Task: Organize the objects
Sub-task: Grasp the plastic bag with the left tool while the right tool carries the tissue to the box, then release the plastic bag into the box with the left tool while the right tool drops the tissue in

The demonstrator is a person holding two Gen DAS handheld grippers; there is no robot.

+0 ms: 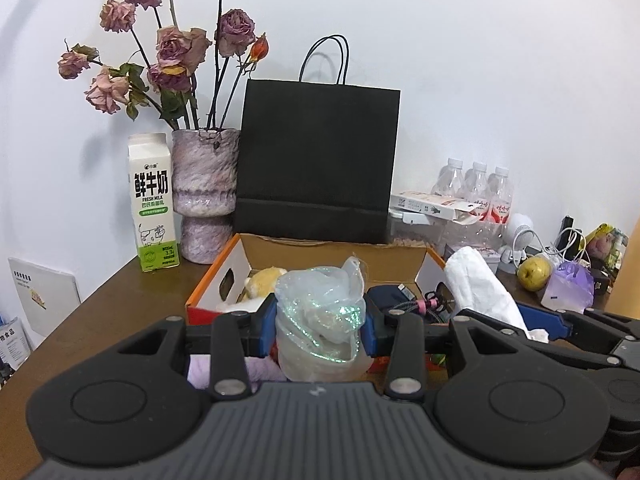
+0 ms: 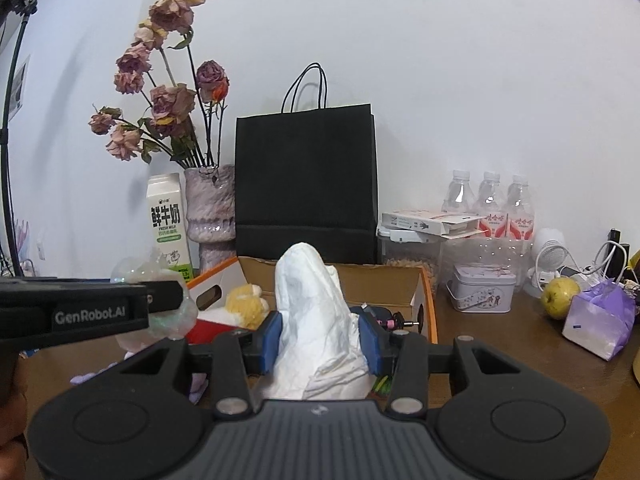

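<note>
Left wrist view: an open box (image 1: pixel 256 254) on the table (image 1: pixel 120 300) held a yellow plush (image 1: pixel 262 282), a dark pouch (image 1: pixel 386 295) and cables (image 1: pixel 434 304), with a vase (image 1: pixel 205 192) of dried roses (image 1: pixel 172 52) behind it beside a milk carton (image 1: pixel 153 202) and a black bag (image 1: pixel 316 160); the left gripper (image 1: pixel 320 326) was level above the box's near edge, its blue pads clamped on a crumpled clear bag (image 1: pixel 320 320). Right wrist view: the same box (image 2: pixel 420 280) showed the plush (image 2: pixel 244 304), while the right gripper (image 2: pixel 322 344), just beside the left gripper (image 2: pixel 164 300), was closed on a bunched white cloth (image 2: pixel 316 312) held upright over the box.
</note>
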